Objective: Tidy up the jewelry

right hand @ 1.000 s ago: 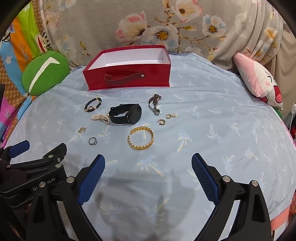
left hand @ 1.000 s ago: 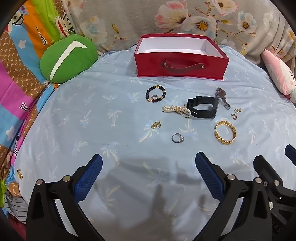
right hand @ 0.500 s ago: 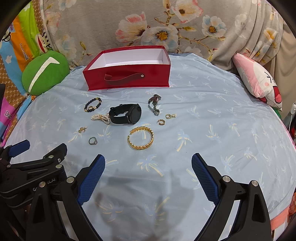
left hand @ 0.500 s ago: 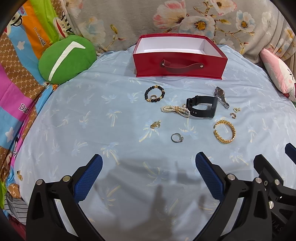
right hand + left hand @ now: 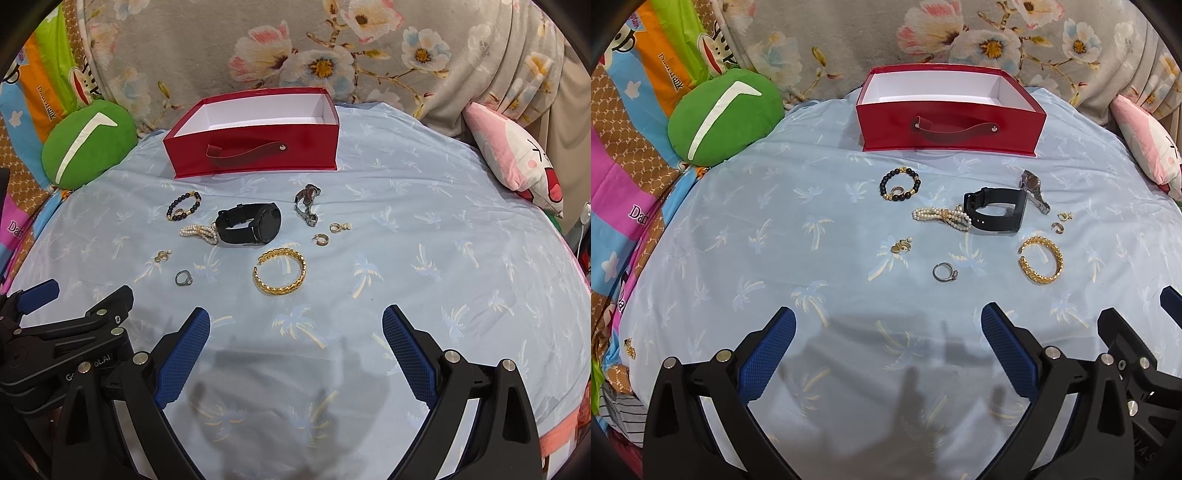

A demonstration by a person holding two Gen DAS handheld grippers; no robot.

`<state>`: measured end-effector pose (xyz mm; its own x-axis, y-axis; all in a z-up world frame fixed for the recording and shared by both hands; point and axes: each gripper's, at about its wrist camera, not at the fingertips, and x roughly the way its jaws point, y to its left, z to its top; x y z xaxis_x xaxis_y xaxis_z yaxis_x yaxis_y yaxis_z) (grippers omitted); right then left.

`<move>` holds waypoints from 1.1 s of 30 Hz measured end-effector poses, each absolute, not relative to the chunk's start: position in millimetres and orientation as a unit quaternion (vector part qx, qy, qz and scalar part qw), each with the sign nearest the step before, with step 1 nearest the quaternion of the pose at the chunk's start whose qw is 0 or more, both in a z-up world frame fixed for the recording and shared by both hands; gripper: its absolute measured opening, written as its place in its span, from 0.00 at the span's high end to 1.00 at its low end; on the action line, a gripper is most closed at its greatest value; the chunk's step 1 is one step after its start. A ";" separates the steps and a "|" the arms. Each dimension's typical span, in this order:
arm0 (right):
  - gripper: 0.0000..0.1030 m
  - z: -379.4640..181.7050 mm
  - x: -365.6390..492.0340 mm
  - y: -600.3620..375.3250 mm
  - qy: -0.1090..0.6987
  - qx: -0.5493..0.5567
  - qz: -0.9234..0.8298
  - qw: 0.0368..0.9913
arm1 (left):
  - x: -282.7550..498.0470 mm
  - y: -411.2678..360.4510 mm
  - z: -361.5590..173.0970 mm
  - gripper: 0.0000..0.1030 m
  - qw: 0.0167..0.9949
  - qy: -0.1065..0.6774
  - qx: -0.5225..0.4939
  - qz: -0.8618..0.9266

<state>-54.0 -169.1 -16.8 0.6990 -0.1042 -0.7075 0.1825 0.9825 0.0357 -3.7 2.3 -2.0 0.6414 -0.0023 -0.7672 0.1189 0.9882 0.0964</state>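
Observation:
An open red box [image 5: 951,125] [image 5: 255,151] with a white inside stands at the back of the blue sheet. In front of it lie a black bead bracelet [image 5: 899,184], a pearl bracelet [image 5: 942,217], a black watch [image 5: 995,215] [image 5: 251,223], a silver watch [image 5: 1034,194], a gold bangle [image 5: 1041,259] [image 5: 279,270], a silver ring [image 5: 944,272] [image 5: 183,277] and small gold earrings [image 5: 1061,221]. My left gripper [image 5: 886,350] and right gripper [image 5: 295,349] are both open and empty, low over the near sheet, short of the jewelry.
A green round cushion [image 5: 724,116] lies at the back left and a pink plush pillow [image 5: 513,155] at the back right. A floral blanket [image 5: 960,37] rises behind the box. The left gripper shows at the right wrist view's lower left [image 5: 70,332].
Both views have shifted very slightly; the jewelry and box have not moved. Both grippers stay open.

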 end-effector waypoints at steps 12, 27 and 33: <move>0.10 -18.3 -54.0 -169.4 0.381 0.053 -0.078 0.920 | -4.5 0.9 -4.9 0.05 0.906 0.417 0.072 -0.030; 0.10 -24.7 -52.0 -169.0 0.386 0.053 -0.079 0.918 | -5.0 1.2 -4.3 0.05 0.912 0.402 0.078 -0.027; 0.10 -23.9 -52.2 -169.5 0.386 0.053 -0.079 0.918 | -5.2 1.2 -4.7 0.05 0.912 0.402 0.076 -0.029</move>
<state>-52.2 -169.5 -23.9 0.6899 -0.1039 -0.7164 0.1858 0.9819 0.0365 -5.2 1.2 -4.7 0.6751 0.0077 -0.7377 0.1141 0.9868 0.1148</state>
